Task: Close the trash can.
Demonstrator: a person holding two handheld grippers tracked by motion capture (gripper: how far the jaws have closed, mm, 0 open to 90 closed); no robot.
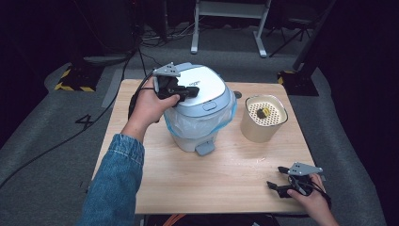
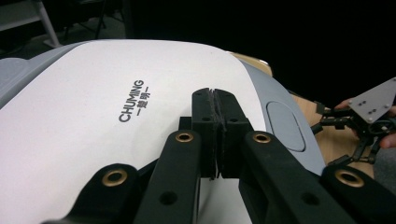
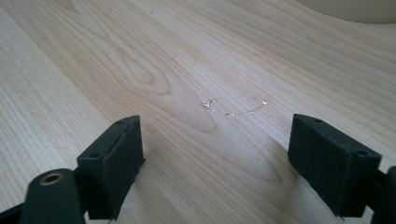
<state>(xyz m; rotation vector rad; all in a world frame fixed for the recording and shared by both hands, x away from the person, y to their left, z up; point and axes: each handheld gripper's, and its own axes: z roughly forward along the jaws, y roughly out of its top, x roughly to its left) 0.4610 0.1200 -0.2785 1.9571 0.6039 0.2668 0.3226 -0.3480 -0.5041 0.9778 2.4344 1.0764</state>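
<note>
White-lidded bin (image 1: pixel 200 110) bag-lined, lid down; left tongs (image 2: pixel 215 122) together on lid; right tongs (image 3: pixel 217 158) apart.

I see pale wood-grain table (image 3: pixel 140 60), smooth white plastic bin lid (image 2: pixel 93 107) with soft sheen, matt black jaw pads (image 2: pixel 205 126), denim sleeve (image 1: pixel 115 183).

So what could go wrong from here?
The left gripper, jaws shut, sits on the bin lid. Pushing sideways there might slide or tip the bin toward the nearby cup. The smooth lid may also let the jaws slip off. The right gripper sits open and far away, too distant to steady anything.
</note>
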